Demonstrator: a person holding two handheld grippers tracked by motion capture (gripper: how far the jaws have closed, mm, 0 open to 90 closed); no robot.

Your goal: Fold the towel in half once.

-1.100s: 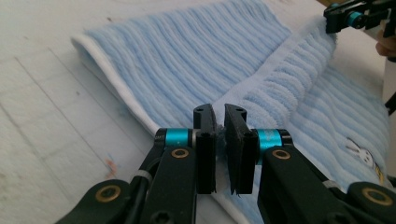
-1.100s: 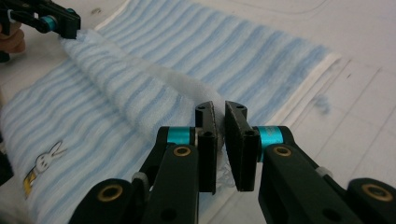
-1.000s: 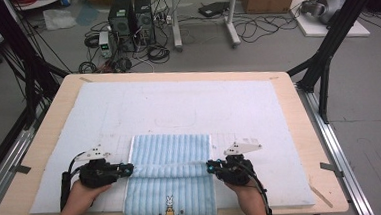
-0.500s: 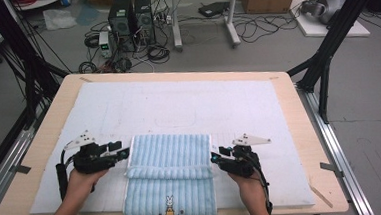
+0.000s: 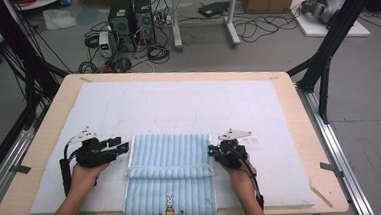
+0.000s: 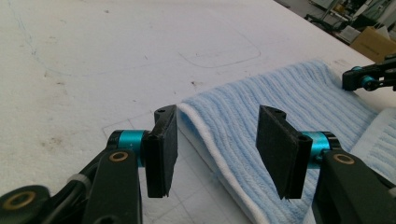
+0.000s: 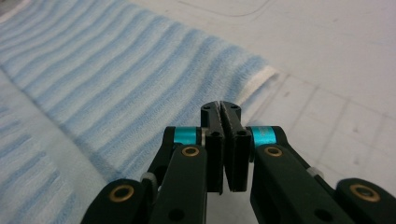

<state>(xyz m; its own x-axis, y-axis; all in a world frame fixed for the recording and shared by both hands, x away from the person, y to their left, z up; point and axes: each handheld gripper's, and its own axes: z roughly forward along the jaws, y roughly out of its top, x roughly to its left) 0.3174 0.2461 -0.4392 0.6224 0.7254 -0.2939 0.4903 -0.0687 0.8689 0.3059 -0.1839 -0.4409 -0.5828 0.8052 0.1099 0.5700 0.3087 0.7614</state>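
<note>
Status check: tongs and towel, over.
Left tongs open, towel corner between jaws, untouched. Right tongs shut, empty, at towel's right edge. Towel folded on mat. Nothing in the way.

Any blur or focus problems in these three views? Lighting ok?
High view: soft and low in detail, lighting even, no hard shadows on the towel. Left gripper view: left claw and nearby towel edge sharp, far boxes blurred. Right gripper view: right claw sharp, towel stripes soft at the near left.
</note>
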